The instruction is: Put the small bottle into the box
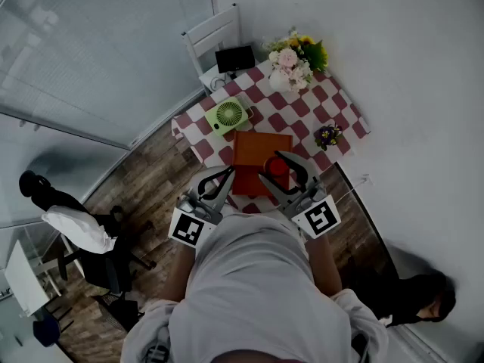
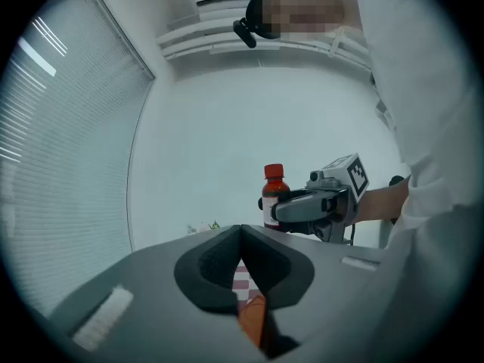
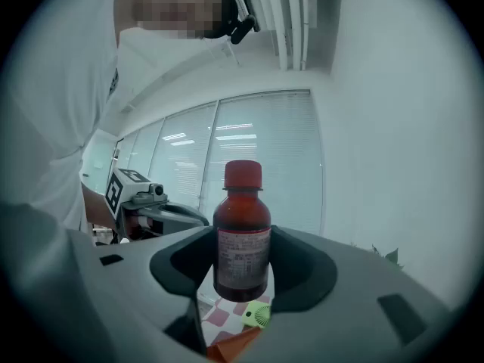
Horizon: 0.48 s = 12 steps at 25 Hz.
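In the right gripper (image 3: 242, 257), fingers (image 3: 306, 267) clamp the small bottle (image 3: 242, 225) upright.

No legible text, brand or number anywhere. Bottle (image 3: 242, 233): pale label (image 3: 243, 259) on front, several lines of print, too fine to read. Left cube (image 1: 189, 230), right cube (image 1: 324, 216): black-and-white square markers, coded pattern only, no letters or digits.

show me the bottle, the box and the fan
bottle (image 3: 242, 214): right gripper view, on its brown body above the label
box (image 1: 253, 153): head view, on its orange surface
fan (image 1: 229, 114): head view, on the middle of its green grille
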Available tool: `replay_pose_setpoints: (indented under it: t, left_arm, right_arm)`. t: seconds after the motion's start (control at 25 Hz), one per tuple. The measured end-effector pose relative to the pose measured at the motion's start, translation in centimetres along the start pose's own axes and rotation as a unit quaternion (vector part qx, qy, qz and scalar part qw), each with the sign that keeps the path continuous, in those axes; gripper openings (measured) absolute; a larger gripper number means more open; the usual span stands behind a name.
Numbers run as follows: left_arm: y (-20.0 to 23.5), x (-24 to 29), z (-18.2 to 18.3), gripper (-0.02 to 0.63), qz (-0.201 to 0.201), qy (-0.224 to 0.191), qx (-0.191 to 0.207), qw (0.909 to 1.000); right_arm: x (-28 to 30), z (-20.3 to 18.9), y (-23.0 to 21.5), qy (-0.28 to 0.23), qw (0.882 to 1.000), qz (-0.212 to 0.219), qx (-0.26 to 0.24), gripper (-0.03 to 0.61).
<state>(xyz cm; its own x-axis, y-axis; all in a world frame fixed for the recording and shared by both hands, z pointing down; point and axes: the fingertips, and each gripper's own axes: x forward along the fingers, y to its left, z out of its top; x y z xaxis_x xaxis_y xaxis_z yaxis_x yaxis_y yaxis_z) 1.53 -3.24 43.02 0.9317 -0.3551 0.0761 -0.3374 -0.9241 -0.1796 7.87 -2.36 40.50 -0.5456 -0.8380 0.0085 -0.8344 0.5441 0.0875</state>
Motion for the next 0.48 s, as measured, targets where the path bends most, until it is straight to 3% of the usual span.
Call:
replay_pose_setpoints:
  t: [0.12,0.2,0.48]
  left_arm:
    - [0.22,0.25,0.16,0.001,0.005,-0.003,-0.005,1.0]
    - [0.49,0.41,0.46,0.002,0.014,-0.016,-0.029,0.9993]
    - [0.77,0.77,-0.06,0.002,0.008,-0.004,-0.014,0.9999]
  right_arm:
    - [0.04,-0.14,-0.14,0.004,1.0,0.001,0.002,0.219]
    - [0.07,-0.11,-0.28,0.004,1.0,0.0,0.004,0.219]
    - [-0.08,-0.09,-0.82,0.002,1.0,0.001,0.014,0.219]
